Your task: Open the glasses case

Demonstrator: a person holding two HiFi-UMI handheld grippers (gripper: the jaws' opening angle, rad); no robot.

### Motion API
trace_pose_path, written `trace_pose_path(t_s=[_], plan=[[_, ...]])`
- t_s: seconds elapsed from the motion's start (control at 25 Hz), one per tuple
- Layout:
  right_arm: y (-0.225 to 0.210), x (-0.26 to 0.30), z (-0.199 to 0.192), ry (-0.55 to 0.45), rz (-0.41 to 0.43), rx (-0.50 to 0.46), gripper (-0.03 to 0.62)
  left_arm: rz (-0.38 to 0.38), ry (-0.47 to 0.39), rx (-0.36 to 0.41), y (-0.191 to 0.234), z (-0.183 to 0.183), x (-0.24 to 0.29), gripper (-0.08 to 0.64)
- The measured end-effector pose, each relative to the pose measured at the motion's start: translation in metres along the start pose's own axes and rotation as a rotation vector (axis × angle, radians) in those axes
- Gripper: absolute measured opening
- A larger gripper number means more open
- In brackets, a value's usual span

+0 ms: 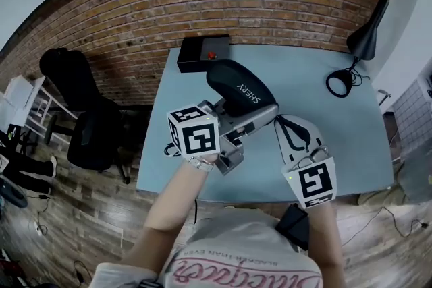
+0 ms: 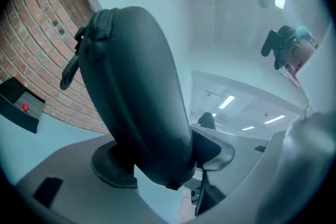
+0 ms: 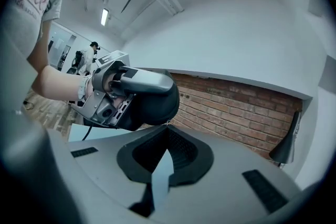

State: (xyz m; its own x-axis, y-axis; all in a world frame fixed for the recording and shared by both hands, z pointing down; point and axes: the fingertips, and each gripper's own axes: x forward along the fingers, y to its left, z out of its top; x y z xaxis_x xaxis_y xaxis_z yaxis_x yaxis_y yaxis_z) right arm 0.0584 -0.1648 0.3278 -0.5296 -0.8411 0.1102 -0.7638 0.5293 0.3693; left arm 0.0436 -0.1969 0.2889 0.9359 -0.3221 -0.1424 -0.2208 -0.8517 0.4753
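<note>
L claw (image 2: 165,162) gripping glasses case (image 1: 236,85), R claw (image 3: 167,131) shut by its end

Pale blue-grey bench (image 1: 351,138), far edge against the brick wall. Black box (image 1: 202,52) with a red button (image 1: 211,55) sits at the far-left corner, touching the wall side. Black desk lamp (image 1: 368,34) at the far-right corner, its ring-shaped base (image 1: 339,84) flat on the top and a thin cord (image 1: 361,77) looped beside it. Box and lamp well apart.
</note>
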Motion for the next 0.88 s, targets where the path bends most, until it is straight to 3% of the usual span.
trace_pose_path(t_s=[0.2,0.44,0.56,0.64,0.72,0.8,0.88], plan=[[-0.003,-0.004,0.002,-0.018,-0.108,-0.015,0.017,0.037,0.001,-0.012,0.005,0.001,0.000,0.342],[-0.018,-0.013,0.005,0.010,-0.286,-0.157,0.017,0.004,0.038,-0.171,0.005,-0.011,0.004,0.357],[-0.019,-0.015,0.004,0.020,-0.318,-0.201,0.018,-0.003,0.043,-0.236,0.005,-0.015,0.004,0.357],[-0.014,-0.013,0.003,0.011,-0.294,-0.195,0.018,0.015,-0.012,-0.251,0.009,-0.010,0.003,0.353],[-0.008,-0.011,0.002,-0.016,-0.241,-0.136,0.018,0.018,-0.054,-0.214,0.009,-0.004,0.001,0.323],[-0.005,-0.010,0.002,-0.064,-0.144,-0.002,0.018,-0.005,-0.026,-0.130,0.003,-0.005,0.000,0.310],[-0.001,-0.014,-0.003,-0.071,0.013,0.126,0.018,-0.048,0.053,-0.031,-0.005,-0.011,-0.001,0.302]])
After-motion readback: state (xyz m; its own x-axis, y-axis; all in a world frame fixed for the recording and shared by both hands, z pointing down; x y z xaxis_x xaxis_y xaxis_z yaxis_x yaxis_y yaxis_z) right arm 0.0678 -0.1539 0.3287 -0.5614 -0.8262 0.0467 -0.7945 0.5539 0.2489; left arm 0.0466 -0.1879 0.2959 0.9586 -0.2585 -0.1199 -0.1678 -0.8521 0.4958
